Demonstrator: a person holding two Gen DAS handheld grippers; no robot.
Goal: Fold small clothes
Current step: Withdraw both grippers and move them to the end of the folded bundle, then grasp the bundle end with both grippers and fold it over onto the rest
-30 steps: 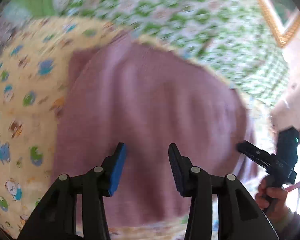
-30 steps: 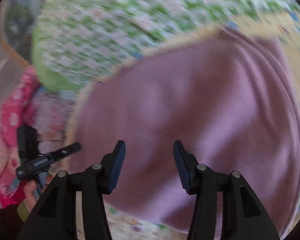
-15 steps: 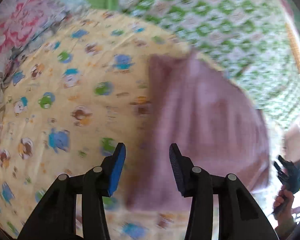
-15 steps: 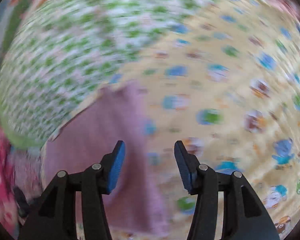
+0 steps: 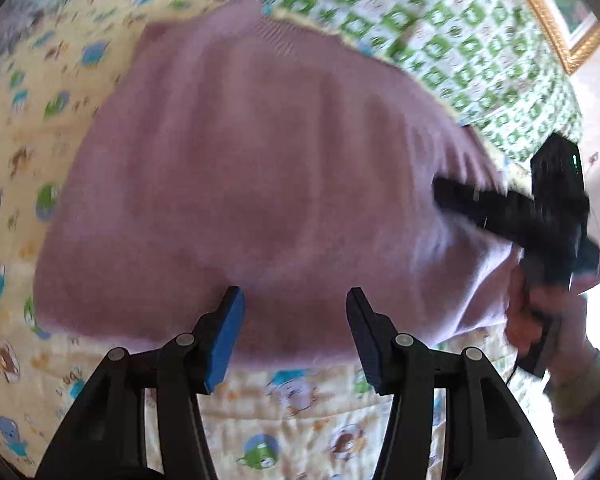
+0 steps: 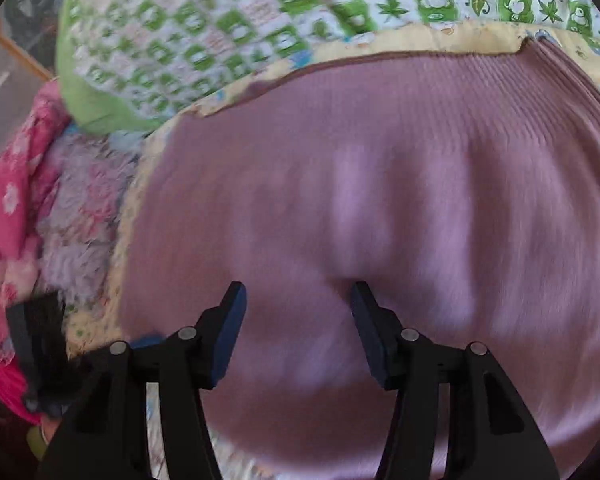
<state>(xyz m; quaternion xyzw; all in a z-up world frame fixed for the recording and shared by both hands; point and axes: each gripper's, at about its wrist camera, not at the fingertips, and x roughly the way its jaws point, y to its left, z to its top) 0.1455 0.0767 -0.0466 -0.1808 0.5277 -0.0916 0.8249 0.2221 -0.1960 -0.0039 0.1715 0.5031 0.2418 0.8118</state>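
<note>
Garment: mauve knit garment (image 5: 260, 184) is lying flat on the yellow cartoon-print sheet (image 5: 24, 128).
Left gripper (image 5: 294, 320): jaws are opening at the 6 o'clock hem, gripping nothing.
Right gripper (image 6: 298, 316): jaws are opening over the knit, gripping nothing.
Quilt: green checked quilt (image 6: 204, 28) is lying at 12 o'clock.

Matt ribbed-knit mauve garment (image 6: 380, 200)

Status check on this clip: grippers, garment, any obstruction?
Left gripper and right gripper both opening, nothing pinched. Mauve knit garment lying spread on yellow cartoon-print sheet. Nothing on top of it.
</note>
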